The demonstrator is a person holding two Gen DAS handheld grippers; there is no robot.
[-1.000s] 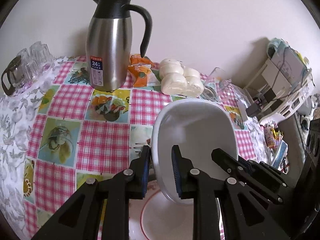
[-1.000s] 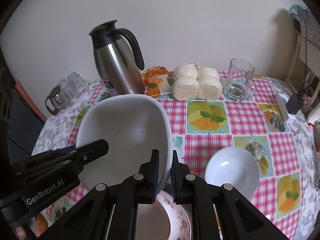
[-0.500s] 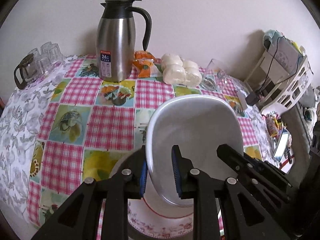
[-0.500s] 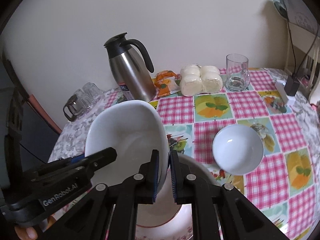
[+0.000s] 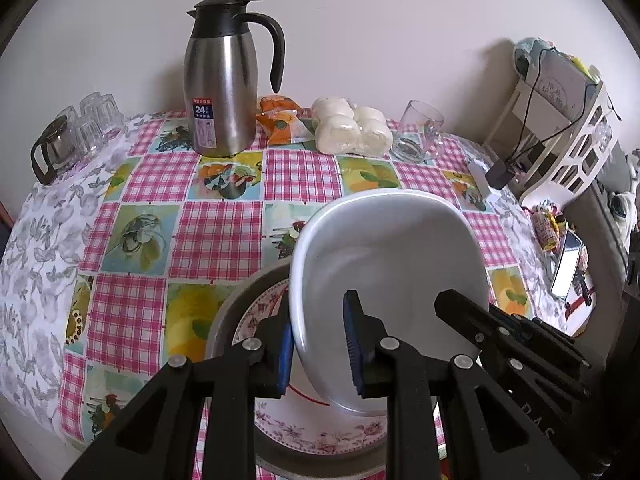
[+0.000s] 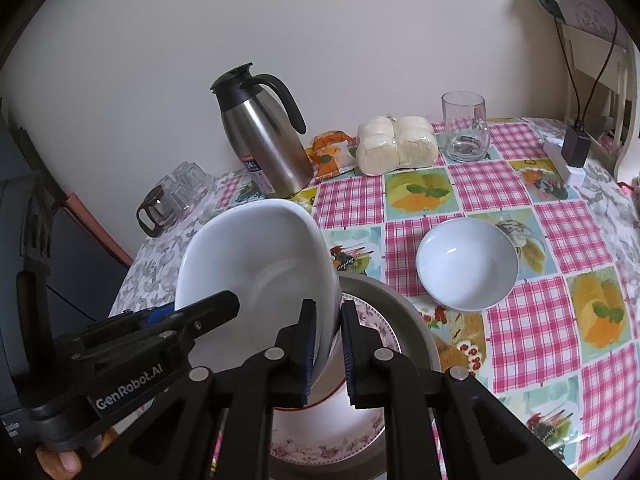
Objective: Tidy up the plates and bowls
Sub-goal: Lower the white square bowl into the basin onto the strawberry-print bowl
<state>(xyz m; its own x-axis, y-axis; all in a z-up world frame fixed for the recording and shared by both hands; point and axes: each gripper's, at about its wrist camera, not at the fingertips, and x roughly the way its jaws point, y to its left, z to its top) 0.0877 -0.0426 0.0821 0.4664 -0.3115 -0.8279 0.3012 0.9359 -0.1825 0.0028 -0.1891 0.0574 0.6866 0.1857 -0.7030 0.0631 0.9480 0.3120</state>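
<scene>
Both tools are gripping the same large white bowl (image 5: 392, 280) by opposite sides of its rim: the left tool (image 5: 318, 348) is pinching the bowl's left wall between its blue pads, and the right tool (image 6: 327, 350) is clamping narrowly on the right wall. The bowl is hanging tilted above a floral-rimmed plate (image 5: 320, 436), which is lying inside a wider grey dish (image 5: 228, 320) near the front edge of the tabletop (image 5: 216, 236), covered in a pink checked fruit cloth.

Along the wall at the back, a steel thermos jug (image 5: 222, 96) is standing upright, with an orange snack packet (image 5: 280, 120) just beside it and a bag of white buns (image 5: 352, 128) next to that. A glass mug (image 5: 418, 132) is sitting further right, and a cluster of small glasses with a glass pot (image 5: 72, 136) is occupying the far left corner. None of these is crowding the plate stack.

The right wrist view is showing a smaller white bowl (image 6: 467, 264) sitting upright on the cloth just right of the grey dish (image 6: 416, 320); the held bowl is hiding it from the left wrist camera. The left wrist view alone is taking in a white rack (image 5: 568, 148) with cables beyond the tabletop's right side, and a phone (image 5: 566, 268) lying near it.
</scene>
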